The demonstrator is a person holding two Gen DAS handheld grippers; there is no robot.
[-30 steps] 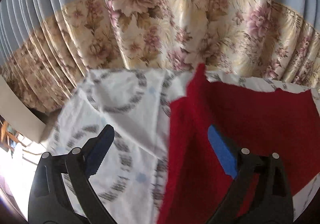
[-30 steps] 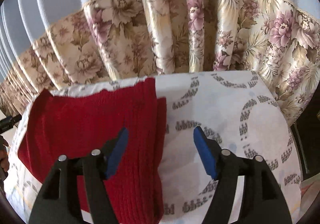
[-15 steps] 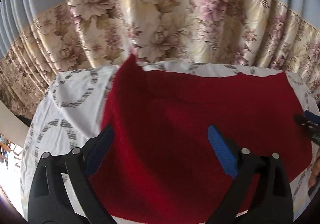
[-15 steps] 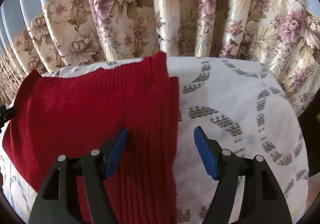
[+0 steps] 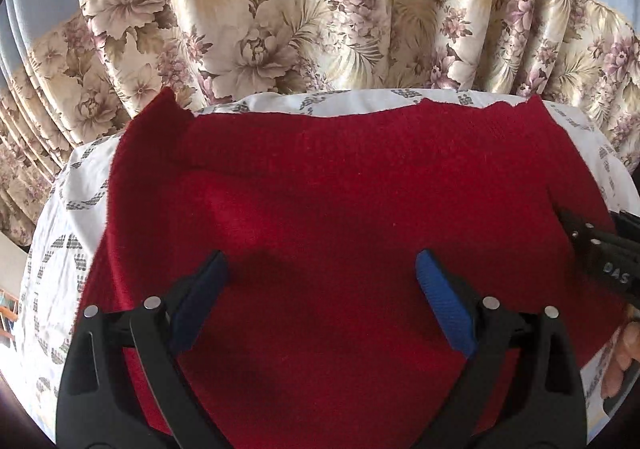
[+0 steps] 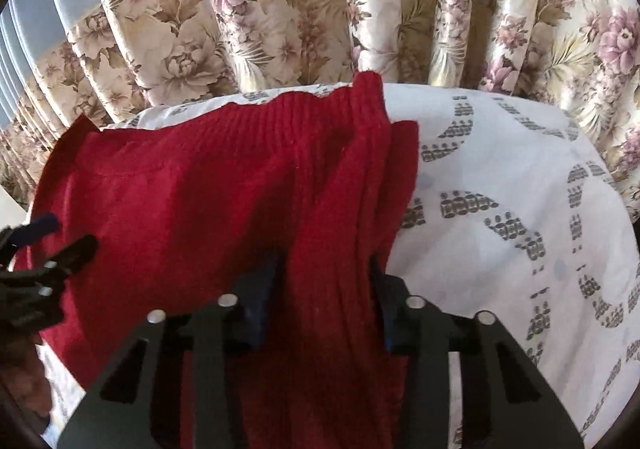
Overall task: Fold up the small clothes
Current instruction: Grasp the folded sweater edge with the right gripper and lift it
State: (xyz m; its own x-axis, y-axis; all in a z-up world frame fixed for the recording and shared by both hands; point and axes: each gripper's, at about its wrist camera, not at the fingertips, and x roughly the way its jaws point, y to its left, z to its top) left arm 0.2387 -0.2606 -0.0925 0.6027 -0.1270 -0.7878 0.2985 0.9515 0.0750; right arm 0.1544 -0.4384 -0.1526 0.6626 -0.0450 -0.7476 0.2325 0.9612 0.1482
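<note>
Red knit (image 5: pixel 340 201) on patterned sheet (image 6: pixel 520 177)

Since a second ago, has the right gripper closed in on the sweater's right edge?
Yes. The right gripper advanced toward the floral curtain; it now pinches the red sweater.

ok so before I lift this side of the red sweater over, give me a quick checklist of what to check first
1. Right tool closed on the red sweater: ok, its ribbed edge is bunched between the fingers.
2. Left tool gripping anything: not ok, it is open above the sweater's middle.
3. Left tool out of the fold's path: cannot tell; it sits over the body of the sweater.
4. Sweater lying flat on the white patterned cloth: not ok, the far left corner stands up and the right side is rumpled.
5. Room on the cloth to the right: ok, bare cloth shows there.
</note>
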